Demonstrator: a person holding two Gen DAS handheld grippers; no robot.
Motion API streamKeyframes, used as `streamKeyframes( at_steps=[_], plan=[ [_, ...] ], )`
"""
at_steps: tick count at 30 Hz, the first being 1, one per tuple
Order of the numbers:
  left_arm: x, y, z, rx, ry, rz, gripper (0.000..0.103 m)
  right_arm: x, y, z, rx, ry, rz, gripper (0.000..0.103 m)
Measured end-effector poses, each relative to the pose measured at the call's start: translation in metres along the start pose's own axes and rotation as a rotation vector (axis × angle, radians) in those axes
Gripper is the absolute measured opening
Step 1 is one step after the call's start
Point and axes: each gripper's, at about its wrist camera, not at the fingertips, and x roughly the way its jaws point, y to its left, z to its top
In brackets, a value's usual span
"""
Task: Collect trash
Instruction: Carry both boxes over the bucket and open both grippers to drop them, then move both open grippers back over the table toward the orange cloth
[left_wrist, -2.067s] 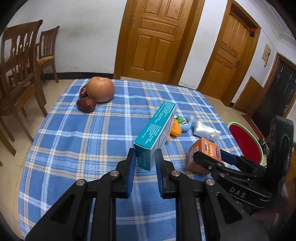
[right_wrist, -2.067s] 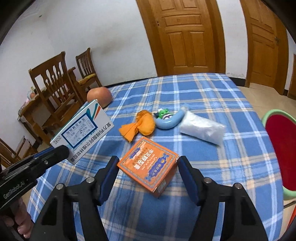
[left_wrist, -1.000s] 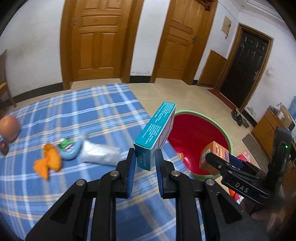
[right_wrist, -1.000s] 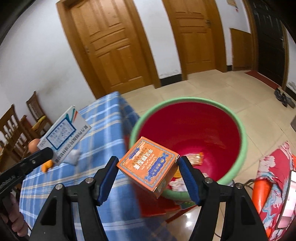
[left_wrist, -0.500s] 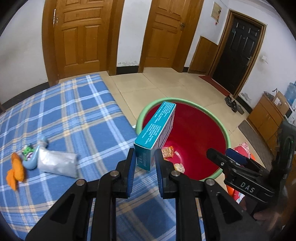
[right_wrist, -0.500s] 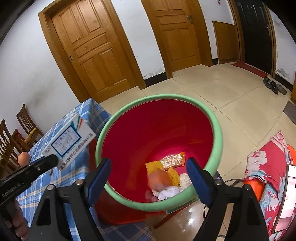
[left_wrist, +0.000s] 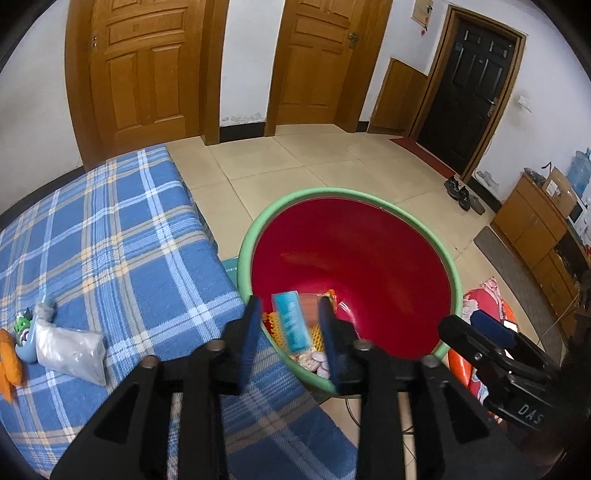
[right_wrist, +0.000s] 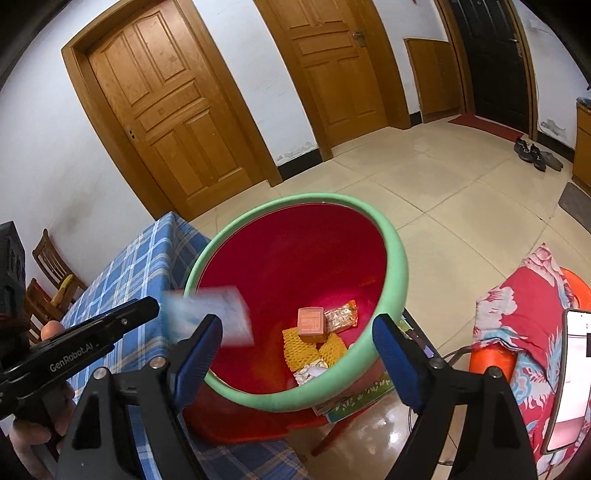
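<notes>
Both my tongs gape over the red bin, and the teal box hangs loose between the left pair.

My left tongs (left_wrist: 290, 334) stand spread above the bin (left_wrist: 452, 273); the teal box (left_wrist: 291, 325) sits between the fingers, blurred and touching neither that I can see. From the right wrist it is a pale smear (right_wrist: 207, 317) at the bin's near rim (right_wrist: 400, 266), just off the left tongs' tip (right_wrist: 147, 306). My right tongs (right_wrist: 295, 354) are wide apart and carry nothing. In the bin's bottom lie the orange box (right_wrist: 312, 321), yellow foam nets (right_wrist: 299, 349) and a snack wrapper (right_wrist: 341, 314). On the plaid surface (left_wrist: 110, 251) beside the bin rest a silver pouch (left_wrist: 70, 350), a blue toy (left_wrist: 27, 332) and an orange scrap (left_wrist: 7, 363).
</notes>
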Motion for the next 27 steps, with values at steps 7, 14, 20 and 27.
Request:
streamKeyframes(
  at_steps=[7,14,20,27],
  plan=[
    [-0.01,0.005,-0.002,-0.01,-0.007,0.008,0.04,-0.005,0.002,-0.001,0.009,-0.009,0.01,0.086],
    [-0.031,0.021,-0.006,-0.035,-0.024,0.029,0.04,-0.017,0.01,0.0,-0.011,-0.022,0.023,0.086],
    [-0.052,0.041,-0.013,-0.064,-0.037,0.058,0.04,-0.028,0.023,-0.002,-0.033,-0.025,0.045,0.087],
    [-0.077,0.066,-0.021,-0.099,-0.059,0.095,0.04,-0.034,0.05,-0.003,-0.078,-0.016,0.073,0.087]
  ],
)
